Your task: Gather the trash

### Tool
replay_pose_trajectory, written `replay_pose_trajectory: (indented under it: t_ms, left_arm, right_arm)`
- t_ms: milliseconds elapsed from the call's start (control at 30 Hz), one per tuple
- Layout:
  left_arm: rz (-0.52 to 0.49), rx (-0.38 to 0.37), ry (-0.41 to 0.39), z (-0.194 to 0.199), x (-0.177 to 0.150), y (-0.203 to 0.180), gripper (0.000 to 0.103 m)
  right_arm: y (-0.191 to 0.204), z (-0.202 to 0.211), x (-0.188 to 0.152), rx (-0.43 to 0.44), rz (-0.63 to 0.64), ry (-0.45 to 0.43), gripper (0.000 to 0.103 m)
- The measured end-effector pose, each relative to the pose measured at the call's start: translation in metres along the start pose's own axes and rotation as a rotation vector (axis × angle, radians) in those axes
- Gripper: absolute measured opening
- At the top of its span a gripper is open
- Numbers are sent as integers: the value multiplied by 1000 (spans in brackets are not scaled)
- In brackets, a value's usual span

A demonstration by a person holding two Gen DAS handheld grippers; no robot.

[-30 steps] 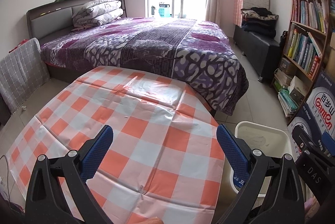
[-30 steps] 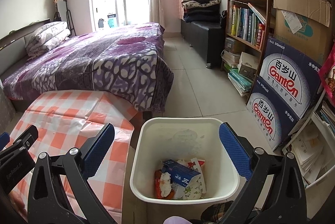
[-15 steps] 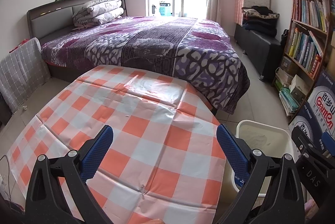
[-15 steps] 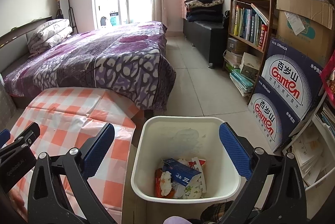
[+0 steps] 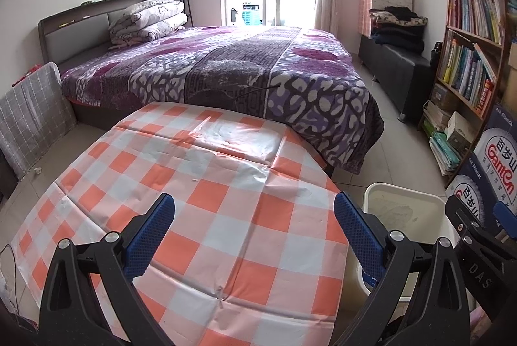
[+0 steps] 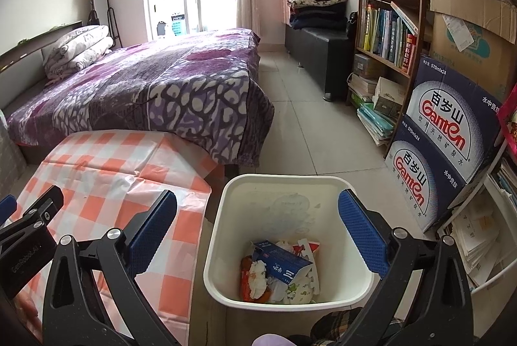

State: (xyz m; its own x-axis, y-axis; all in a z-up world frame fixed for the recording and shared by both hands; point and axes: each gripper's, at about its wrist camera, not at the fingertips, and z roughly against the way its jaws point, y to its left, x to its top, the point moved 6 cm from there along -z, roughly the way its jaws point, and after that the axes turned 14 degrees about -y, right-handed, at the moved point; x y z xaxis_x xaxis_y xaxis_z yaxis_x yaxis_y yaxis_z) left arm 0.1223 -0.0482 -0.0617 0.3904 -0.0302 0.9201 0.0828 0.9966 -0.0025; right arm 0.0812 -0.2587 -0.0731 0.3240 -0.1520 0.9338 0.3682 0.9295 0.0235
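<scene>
Trash (image 6: 281, 271) lies in the white bin (image 6: 326, 184) beside our checked tablecloth's (image 5: 206, 204) right edge, under our empty, spread-apart right gripper (image 6: 258, 225); left gripper (image 5: 255, 225) likewise.

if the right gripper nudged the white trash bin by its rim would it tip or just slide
Probably slide: the white trash bin stands on smooth floor tile. It looks like light, thin plastic, with trash only at the bottom, so a high push might tip it.

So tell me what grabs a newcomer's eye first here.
The orange-and-white checked plastic tablecloth fills the foreground under the open left gripper. Right of it, beneath the open right gripper, stands a white plastic bin holding wrappers and a blue carton.
</scene>
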Motion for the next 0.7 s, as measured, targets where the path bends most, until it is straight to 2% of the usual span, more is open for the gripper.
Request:
replay_pose_trajectory:
  t_ms: [300, 700]
  left_arm:
    - [-23, -24, -11, 3, 1, -3, 90]
    - [-31, -41, -7, 3, 1, -8, 90]
  right_arm:
    - [0, -1, -2, 1, 1, 3, 96]
    - [-1, -1, -2, 2, 2, 4, 96]
